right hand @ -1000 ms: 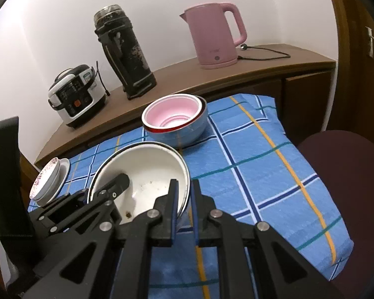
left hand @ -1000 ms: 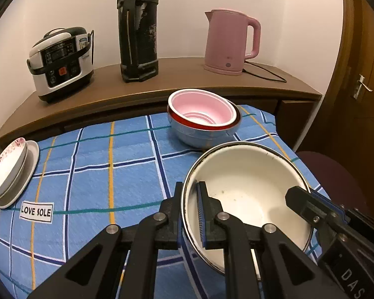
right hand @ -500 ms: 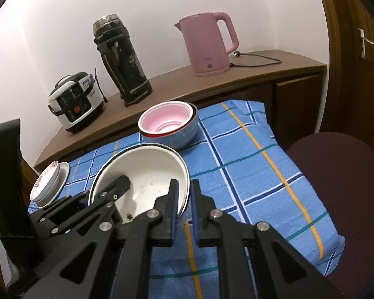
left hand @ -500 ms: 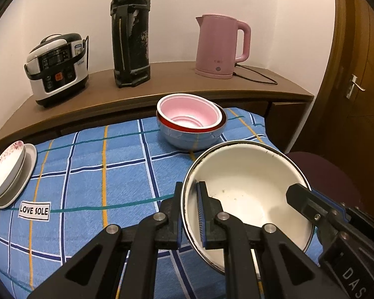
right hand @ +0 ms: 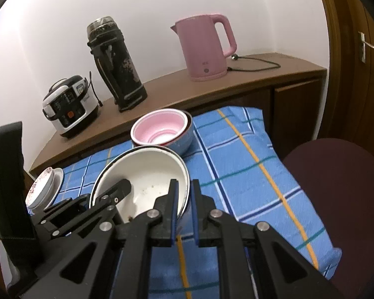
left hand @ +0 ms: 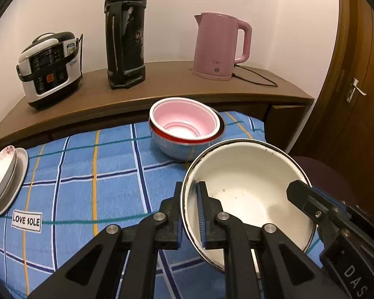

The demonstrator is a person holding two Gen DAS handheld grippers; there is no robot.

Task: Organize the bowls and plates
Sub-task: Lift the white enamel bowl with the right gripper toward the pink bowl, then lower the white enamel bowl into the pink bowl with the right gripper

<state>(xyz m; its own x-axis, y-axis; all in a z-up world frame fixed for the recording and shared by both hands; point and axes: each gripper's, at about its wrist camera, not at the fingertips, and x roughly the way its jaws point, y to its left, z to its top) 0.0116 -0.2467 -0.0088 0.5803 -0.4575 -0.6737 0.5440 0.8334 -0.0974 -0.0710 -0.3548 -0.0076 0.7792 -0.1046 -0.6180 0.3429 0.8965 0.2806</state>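
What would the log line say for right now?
left gripper: shut on white bowl rim | right gripper: shut on opposite rim | bowl near pink bowl stack

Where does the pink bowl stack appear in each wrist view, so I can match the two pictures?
Left wrist: pink bowl stack above centre, behind the white bowl.
Right wrist: stack centre, left of middle, beyond the white bowl.
Shared landmark: pink kettle on the shelf.

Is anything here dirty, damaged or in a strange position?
Yes. The white enamel bowl, held by both grippers on opposite rims, has dark specks and crumbs on its inside, and its dark rim looks chipped. The tall black flask on the wooden shelf has worn, peeling patches. Nothing is spilled.
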